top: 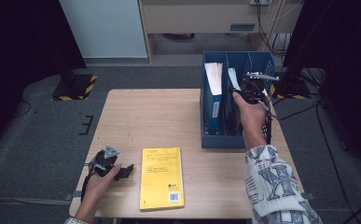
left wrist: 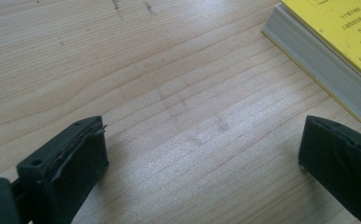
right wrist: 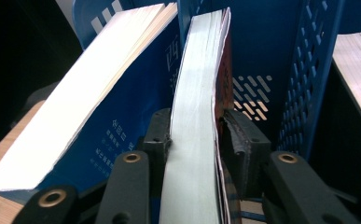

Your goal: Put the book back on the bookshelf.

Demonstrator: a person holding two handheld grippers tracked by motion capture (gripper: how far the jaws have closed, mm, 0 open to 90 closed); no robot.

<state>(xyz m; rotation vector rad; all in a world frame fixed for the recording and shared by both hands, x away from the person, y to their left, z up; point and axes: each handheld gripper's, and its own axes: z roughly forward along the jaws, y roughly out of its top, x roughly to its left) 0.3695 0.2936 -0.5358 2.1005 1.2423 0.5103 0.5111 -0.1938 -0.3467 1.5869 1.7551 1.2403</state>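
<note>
A blue file rack [top: 213,137] with three slots stands at the table's back right. In its middle slot a book with a red cover [right wrist: 199,70] stands on edge, pages towards me. My right gripper [right wrist: 194,135] is shut on it, one pad on the page block and the other on the red cover; in the high view the right gripper [top: 250,88] reaches down into the rack. A blue book [right wrist: 99,93] leans in the left slot. A yellow book [top: 162,177] lies flat at the front. My left gripper [top: 127,170] rests open on the table beside it, nothing between its jaws [left wrist: 201,154].
The wooden table [top: 150,116] is bare between the yellow book and the rack. The rack's right slot wall [right wrist: 308,70] stands close to my right gripper. Cables trail on the floor at the right [top: 308,107]. The yellow book's page edge [left wrist: 318,60] lies near the left gripper's right jaw.
</note>
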